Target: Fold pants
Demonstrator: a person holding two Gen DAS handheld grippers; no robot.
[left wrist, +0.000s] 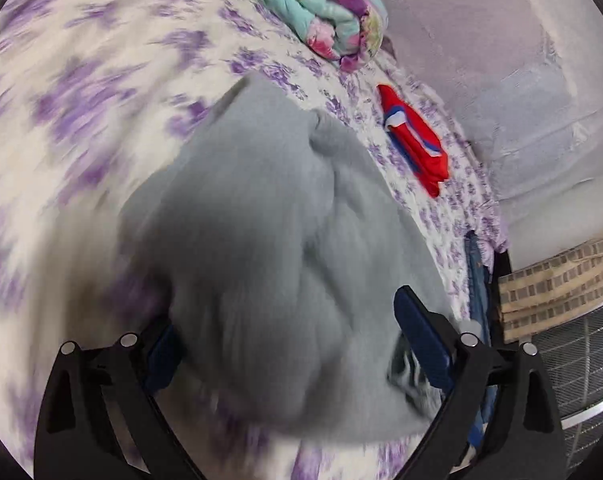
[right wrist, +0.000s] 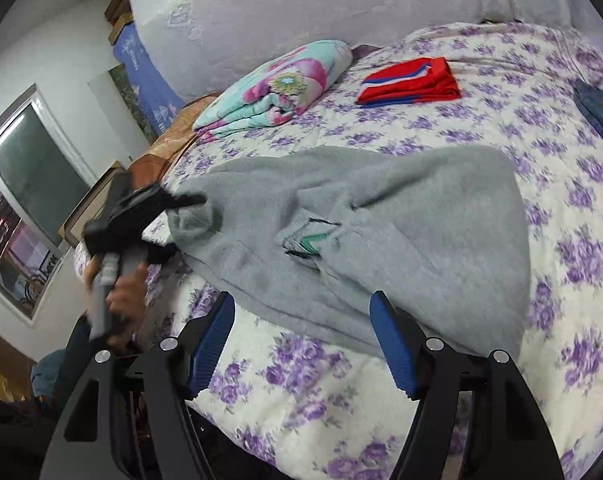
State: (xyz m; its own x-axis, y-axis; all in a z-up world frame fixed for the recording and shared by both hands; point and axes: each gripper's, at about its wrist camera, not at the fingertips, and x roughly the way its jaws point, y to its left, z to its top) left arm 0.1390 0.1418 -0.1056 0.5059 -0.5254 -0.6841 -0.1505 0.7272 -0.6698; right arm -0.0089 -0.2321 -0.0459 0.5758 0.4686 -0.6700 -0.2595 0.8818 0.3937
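Observation:
The grey fleece pants (right wrist: 381, 216) lie partly folded on the bed, with a green and black mark near the ribbed waistband. In the left wrist view the pants (left wrist: 269, 240) fill the space between the wide-apart blue pads, blurred by motion. My left gripper (left wrist: 285, 340) is open, with cloth bunched between its jaws. In the right wrist view the left gripper (right wrist: 181, 208) sits at the left end of the pants, touching the cloth. My right gripper (right wrist: 301, 340) is open and empty, just short of the pants' near edge.
A folded red garment with blue and white stripes (right wrist: 411, 80) and a folded floral blanket (right wrist: 273, 92) lie further back on the bed. Dark blue jeans (right wrist: 601, 116) lie at the right edge. A wall runs behind; a window (right wrist: 29, 184) is at left.

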